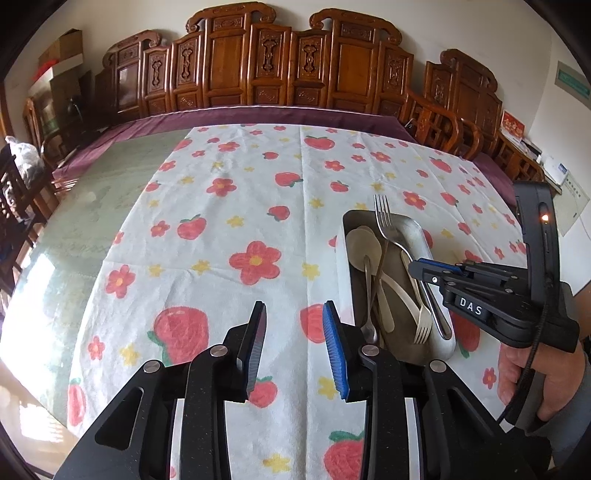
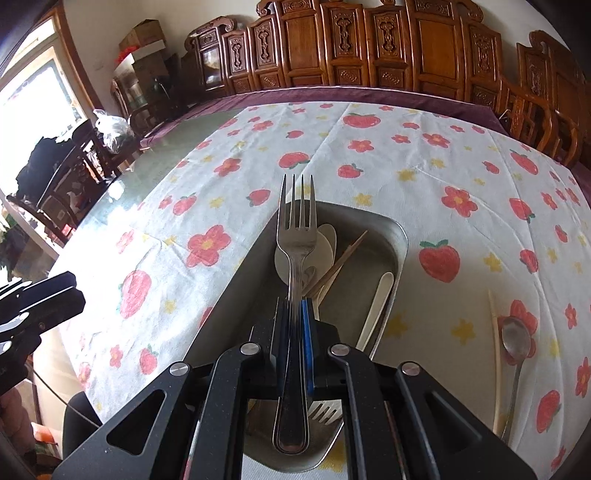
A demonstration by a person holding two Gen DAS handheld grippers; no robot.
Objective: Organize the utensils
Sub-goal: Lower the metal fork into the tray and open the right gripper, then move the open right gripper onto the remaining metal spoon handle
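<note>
A white tablecloth (image 2: 461,155) printed with red flowers and strawberries spreads beneath both claws. The rectangular metal tray (image 2: 400,236) of cutlery lies directly under the right claw (image 2: 293,314), clamped on a steel fork's (image 2: 297,236) handle, tines ahead. The left claw (image 1: 293,332), partly parted and empty, hangs beside the tray. A steel spoon (image 2: 515,343) lies right of the right claw.

behind the table you have a row of carved wooden chairs (image 1: 280,62) against a pale wall (image 1: 480,29). cardboard boxes (image 2: 146,35) sit stacked in the far left corner, and bright daylight comes through a window (image 2: 33,92) at your left.
</note>
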